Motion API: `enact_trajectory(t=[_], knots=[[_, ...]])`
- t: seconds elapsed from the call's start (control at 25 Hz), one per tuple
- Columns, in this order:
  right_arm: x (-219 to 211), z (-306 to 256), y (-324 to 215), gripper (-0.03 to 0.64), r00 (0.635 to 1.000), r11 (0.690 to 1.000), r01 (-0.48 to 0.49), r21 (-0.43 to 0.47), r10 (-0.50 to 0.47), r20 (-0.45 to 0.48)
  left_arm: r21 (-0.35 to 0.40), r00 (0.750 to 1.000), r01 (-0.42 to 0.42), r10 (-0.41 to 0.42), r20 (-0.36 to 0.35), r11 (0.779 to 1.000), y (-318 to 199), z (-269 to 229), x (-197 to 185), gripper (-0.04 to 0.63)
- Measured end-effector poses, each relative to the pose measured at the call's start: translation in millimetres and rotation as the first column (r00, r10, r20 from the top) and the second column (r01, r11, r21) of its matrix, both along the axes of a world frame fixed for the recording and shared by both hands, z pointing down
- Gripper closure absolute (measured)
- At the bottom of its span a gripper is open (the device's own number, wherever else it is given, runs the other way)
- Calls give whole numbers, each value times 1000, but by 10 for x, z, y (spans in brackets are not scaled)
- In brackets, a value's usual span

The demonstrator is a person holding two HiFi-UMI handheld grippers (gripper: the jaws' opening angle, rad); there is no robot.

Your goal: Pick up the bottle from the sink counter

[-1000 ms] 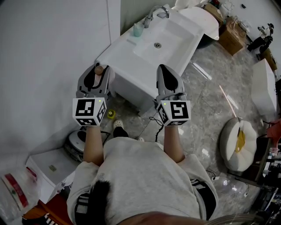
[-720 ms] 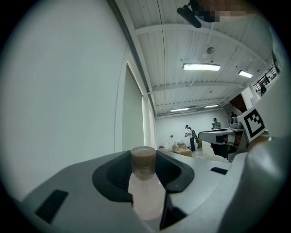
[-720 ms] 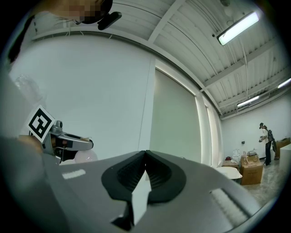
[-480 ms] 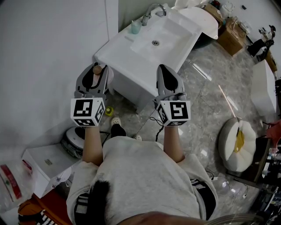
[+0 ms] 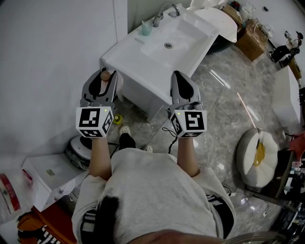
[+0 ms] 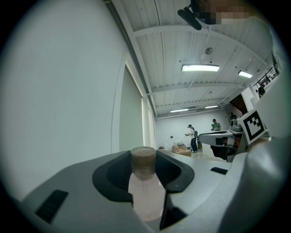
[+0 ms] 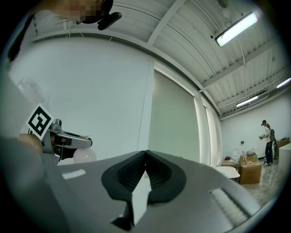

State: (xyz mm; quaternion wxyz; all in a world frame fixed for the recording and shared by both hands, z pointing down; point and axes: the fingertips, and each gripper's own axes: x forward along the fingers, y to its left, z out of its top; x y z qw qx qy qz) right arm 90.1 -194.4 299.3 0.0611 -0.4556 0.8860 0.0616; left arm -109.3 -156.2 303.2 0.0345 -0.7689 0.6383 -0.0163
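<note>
A small pale bottle with a brown cap stands upright between the jaws of my left gripper, which is shut on it and holds it in the air in front of the white sink counter. In the left gripper view the bottle fills the gap between the dark pads, cap on top. My right gripper hangs level beside it, to the right, shut with nothing in it; its jaw tips meet in the right gripper view.
The counter holds a basin, a tap and a pale green bottle at the back left. A white wall stands to the left. On the marble floor lie a round robot vacuum, white boxes and a cushion.
The sink counter has slid slightly up and left in the head view as the person shifted. Both grippers keep their pose, and the bottle stays held in the left one.
</note>
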Motion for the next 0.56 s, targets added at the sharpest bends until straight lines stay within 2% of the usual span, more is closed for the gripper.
enact_trajectory(t=[0.56], knots=[[-4, -6, -75, 606, 1000, 1000, 0, 3, 0, 1, -3, 1000, 5, -5, -5, 1000, -64, 7, -12, 451]])
